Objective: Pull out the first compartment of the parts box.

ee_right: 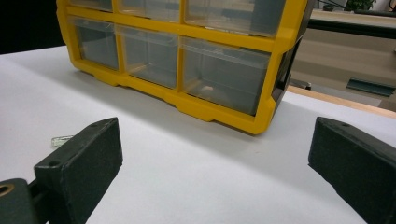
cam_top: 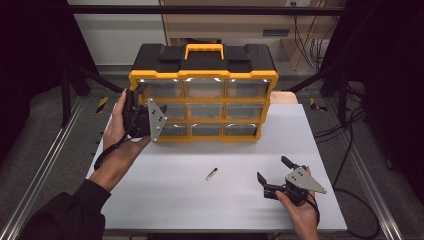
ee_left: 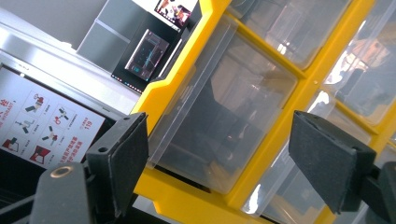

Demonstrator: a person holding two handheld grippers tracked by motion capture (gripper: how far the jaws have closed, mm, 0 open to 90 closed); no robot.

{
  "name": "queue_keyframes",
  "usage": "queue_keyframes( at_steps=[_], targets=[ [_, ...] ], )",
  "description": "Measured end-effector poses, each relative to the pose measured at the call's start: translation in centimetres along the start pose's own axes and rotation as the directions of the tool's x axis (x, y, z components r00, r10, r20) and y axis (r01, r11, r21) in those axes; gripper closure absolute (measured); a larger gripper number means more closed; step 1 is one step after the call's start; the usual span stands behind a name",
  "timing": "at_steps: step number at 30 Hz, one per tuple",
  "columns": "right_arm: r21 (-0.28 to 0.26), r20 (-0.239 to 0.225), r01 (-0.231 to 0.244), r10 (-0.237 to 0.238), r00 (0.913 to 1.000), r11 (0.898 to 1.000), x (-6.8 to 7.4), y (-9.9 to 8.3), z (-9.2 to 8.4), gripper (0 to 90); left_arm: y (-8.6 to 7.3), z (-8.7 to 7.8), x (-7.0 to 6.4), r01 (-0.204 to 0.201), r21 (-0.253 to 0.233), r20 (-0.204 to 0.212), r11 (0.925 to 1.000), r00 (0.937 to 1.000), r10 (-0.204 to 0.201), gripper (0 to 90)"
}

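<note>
A black and yellow organiser cabinet [cam_top: 202,95] with a yellow handle [cam_top: 204,50] and rows of clear drawers stands upright at the back of the white table [cam_top: 165,200]. My left gripper [cam_top: 137,112] is raised at the cabinet's left edge, held tilted. In the left gripper view its jaws [ee_left: 219,135] stand wide apart in front of a clear drawer [ee_left: 219,107] by the yellow frame [ee_left: 163,88], with nothing pressed between the pads. My right gripper [cam_top: 272,169] rests open at the front right, aimed toward the cabinet [ee_right: 187,60], its jaws [ee_right: 215,154] holding nothing.
A small clear vial with a dark end [cam_top: 211,173] lies on the table in front of the cabinet, left of the right gripper, and appears beside that gripper's left jaw [ee_right: 60,140]. Metal rails run along both table sides. Cables hang at the right.
</note>
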State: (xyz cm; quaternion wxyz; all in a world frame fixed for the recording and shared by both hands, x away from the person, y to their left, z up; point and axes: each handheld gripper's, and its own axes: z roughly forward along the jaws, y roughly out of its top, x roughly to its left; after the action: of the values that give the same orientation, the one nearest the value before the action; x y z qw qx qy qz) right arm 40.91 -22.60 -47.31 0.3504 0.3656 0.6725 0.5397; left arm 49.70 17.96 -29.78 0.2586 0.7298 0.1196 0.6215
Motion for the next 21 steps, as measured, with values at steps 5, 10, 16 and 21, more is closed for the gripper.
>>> queue_keyframes(
  at_steps=[5, 10, 16, 21],
  targets=[
    [-0.005, 0.0, -0.002, 0.002, 1.0, 1.0, -0.04, 0.06, -0.14, 3.0, 0.07, 0.23, 0.11, -0.021, -0.005, -0.039, 0.9998, 0.999, 0.021, 21.0],
    [-0.006, -0.001, 0.0, 0.0, 1.0, 1.0, -0.03, 0.07, -0.12, 3.1, 0.1, 0.52, 0.11, -0.048, 0.0, -0.056, 0.9988, 0.9973, 0.048, 22.5],
    [-0.009, 0.001, 0.001, -0.001, 1.0, 1.0, -0.06, 0.14, -0.33, 3.1, 0.39, 0.67, 0.04, -0.064, 0.0, -0.058, 0.9979, 0.9962, 0.064, 26.4],
    [-0.012, -0.004, -0.005, 0.005, 1.0, 1.0, -0.05, 0.15, -0.36, 3.1, 0.37, 0.76, 0.21, -0.075, 0.003, -0.066, 0.9972, 0.995, 0.075, 32.8]
  ],
)
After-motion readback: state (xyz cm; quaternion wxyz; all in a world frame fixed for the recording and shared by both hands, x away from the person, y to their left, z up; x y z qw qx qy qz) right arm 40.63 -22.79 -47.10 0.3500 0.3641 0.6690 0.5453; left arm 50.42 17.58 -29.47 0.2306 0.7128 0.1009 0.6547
